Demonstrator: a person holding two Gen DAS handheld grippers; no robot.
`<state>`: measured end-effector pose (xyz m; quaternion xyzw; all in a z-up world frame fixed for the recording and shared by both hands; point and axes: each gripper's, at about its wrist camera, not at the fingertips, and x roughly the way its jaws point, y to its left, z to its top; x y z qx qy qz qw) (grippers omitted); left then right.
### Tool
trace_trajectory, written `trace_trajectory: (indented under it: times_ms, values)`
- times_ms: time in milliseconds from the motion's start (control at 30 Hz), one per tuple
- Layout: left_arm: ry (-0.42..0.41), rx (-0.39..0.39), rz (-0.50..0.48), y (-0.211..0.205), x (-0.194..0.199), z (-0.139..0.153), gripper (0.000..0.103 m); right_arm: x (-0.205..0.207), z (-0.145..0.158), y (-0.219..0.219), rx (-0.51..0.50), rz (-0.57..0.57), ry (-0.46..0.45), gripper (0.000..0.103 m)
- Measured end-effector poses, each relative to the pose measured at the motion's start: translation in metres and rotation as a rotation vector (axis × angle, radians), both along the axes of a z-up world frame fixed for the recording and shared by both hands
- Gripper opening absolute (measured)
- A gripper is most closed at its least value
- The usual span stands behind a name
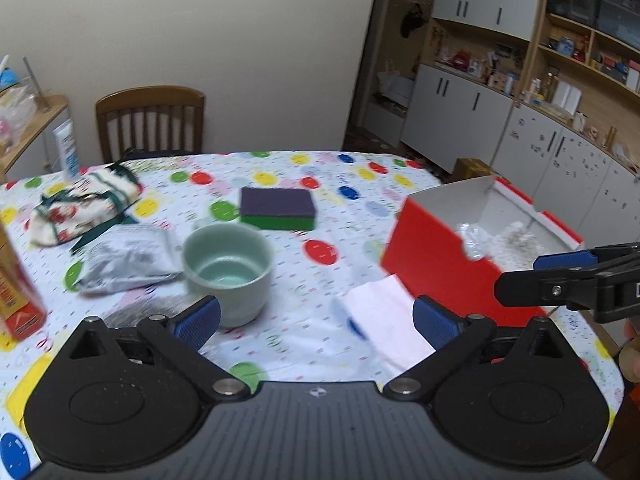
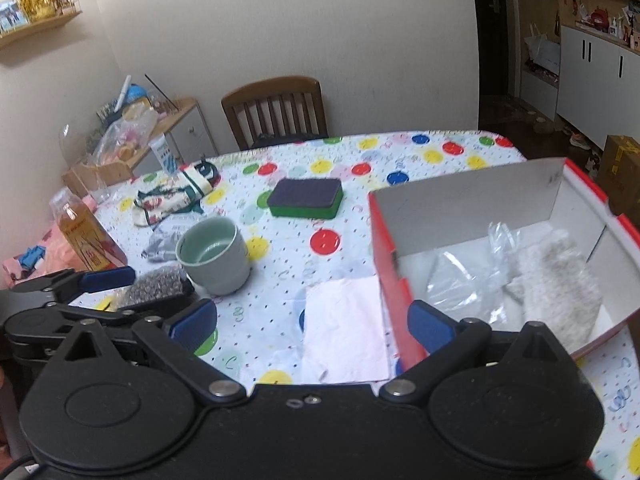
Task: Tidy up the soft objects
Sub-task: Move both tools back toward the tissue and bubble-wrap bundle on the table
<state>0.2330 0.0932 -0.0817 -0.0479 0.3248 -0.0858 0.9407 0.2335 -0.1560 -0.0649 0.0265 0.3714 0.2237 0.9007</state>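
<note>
**Two grippers spread wide over a table of soft things, one red box part filled**

Your left gripper (image 1: 316,322) hangs above the near table edge with its blue-padded fingers (image 1: 200,318) wide apart and nothing between them. Your right gripper (image 2: 312,326) is likewise spread and holds nothing, its right finger just at the red box's near corner.

Count what lies on the dotted tablecloth (image 2: 400,160):
- one sponge (image 2: 305,197), purple on top, green below, a neat block lying flat past the middle of the table
- one pink tissue (image 2: 346,328), a flat, slightly creased sheet touching the box's left wall near the table edge
- one patterned cloth (image 2: 172,196), bunched up with green trim, at the far left
- one silvery packet (image 1: 128,258), crumpled, just left of the cup
- one piece of bubble wrap (image 2: 154,290), near the left gripper as seen from the right wrist
- one pale green cup (image 2: 214,254), upright; whether it holds anything cannot be told
- one bottle (image 2: 86,236) of amber liquid at the left edge

One red box (image 2: 390,264), open-topped with white inside walls, stands at the right. In it lie a clear plastic bag (image 2: 476,276) and a white fluffy cloth (image 2: 556,284), side by side.

One wooden chair (image 2: 276,110) stands behind the table.
</note>
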Motion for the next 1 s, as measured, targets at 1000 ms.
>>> trace_trajectory:
  times_ms: [1000]
  values:
    - [0.186,0.053,0.333,0.114,-0.019,-0.082,0.102,0.056,-0.111,0.082,-0.235,-0.149,0.092,0.091]
